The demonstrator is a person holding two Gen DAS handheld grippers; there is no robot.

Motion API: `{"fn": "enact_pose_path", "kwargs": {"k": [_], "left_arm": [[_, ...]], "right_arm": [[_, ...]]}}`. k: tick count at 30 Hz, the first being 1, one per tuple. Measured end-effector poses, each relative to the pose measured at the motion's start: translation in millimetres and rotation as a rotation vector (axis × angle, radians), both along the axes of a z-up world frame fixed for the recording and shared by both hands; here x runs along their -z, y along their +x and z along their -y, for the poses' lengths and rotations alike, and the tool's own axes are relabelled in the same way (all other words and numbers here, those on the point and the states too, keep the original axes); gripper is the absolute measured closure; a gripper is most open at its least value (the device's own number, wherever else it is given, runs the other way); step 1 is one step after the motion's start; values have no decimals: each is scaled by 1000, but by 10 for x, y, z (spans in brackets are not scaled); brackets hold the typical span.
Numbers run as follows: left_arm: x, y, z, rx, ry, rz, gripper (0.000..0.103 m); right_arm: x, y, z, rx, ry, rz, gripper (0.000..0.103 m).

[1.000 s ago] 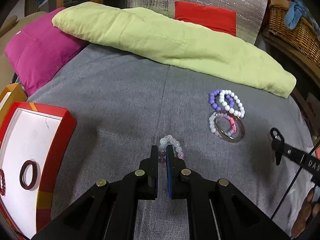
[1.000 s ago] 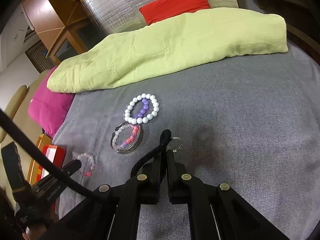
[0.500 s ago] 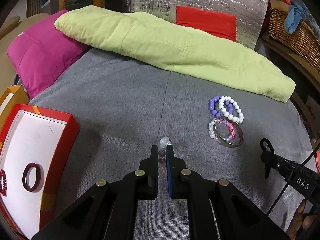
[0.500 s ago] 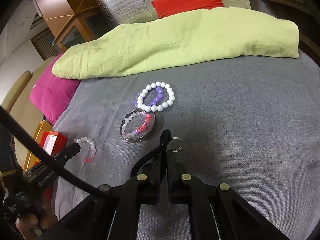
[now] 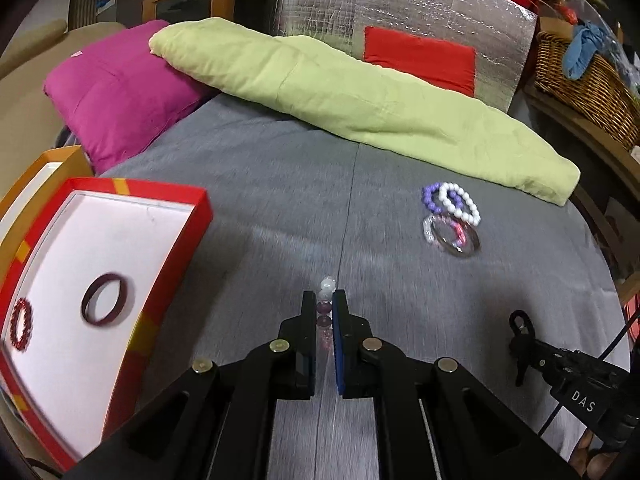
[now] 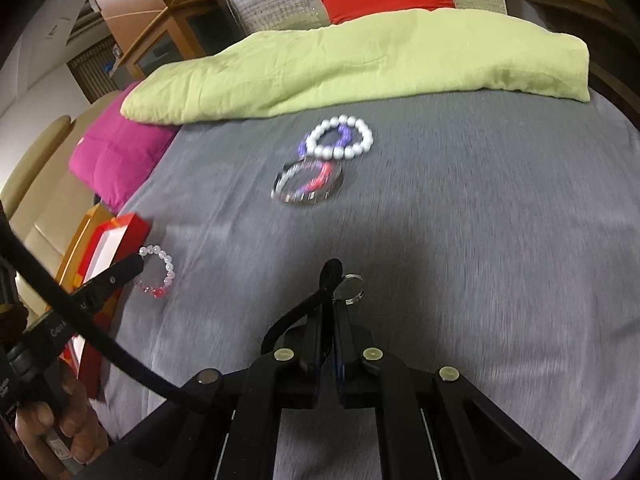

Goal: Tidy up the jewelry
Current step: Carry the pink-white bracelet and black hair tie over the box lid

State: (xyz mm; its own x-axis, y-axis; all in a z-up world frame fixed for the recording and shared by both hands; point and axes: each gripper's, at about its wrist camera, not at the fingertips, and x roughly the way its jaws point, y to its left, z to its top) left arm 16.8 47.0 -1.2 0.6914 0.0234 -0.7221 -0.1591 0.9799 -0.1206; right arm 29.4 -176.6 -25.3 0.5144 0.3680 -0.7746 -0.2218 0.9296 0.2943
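My left gripper (image 5: 324, 300) is shut on a pale pink bead bracelet (image 5: 327, 286), held above the grey bedspread; the bracelet also hangs from it in the right wrist view (image 6: 158, 270). A red box (image 5: 168, 280) with a white inside lies to the left and holds a dark ring bangle (image 5: 107, 300) and a red bead bracelet (image 5: 20, 324). My right gripper (image 6: 331, 280) is shut on a small silver ring (image 6: 350, 288). White and purple bead bracelets (image 5: 452, 202) and a metal bangle with pink beads (image 5: 454, 236) lie on the bed to the right.
A lime-green folded blanket (image 5: 360, 96) lies across the back of the bed, with a magenta pillow (image 5: 116, 92) at the left. An orange box (image 5: 36, 184) sits behind the red box. A wicker basket (image 5: 584, 76) stands at the right. A black cable (image 6: 100, 340) crosses the right wrist view.
My left gripper has lifted the pink bead bracelet off the bedspread and moved left, closer to the red box. My right gripper has drawn back a little, still holding the ring.
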Motion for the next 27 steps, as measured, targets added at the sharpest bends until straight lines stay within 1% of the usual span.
{"fn": "enact_pose_path", "kwargs": {"k": [5,9,11,15,20,27], "left_arm": [[-109,-323,42,36,16,23,95],[-234,-579,46,64,44,61,95],[-276,-684,14,69,57,75,95],[-314,-856,-111,66,60,89,95],[-313,-1001,-279,44,42,97,95],[-233,-1007,-452,17,-15,93,95]], "right_arm": [[4,-298,33,4,2,-14,97],[-2,-511,78,11,5,-22,97],[-14,-598,107,15,16,-23,97],[-37,-761,153,27,30,-21,97],[-60,-914,139,31,37,-22,97],[-52,-1020,-98,-7,24,-30,97]]}}
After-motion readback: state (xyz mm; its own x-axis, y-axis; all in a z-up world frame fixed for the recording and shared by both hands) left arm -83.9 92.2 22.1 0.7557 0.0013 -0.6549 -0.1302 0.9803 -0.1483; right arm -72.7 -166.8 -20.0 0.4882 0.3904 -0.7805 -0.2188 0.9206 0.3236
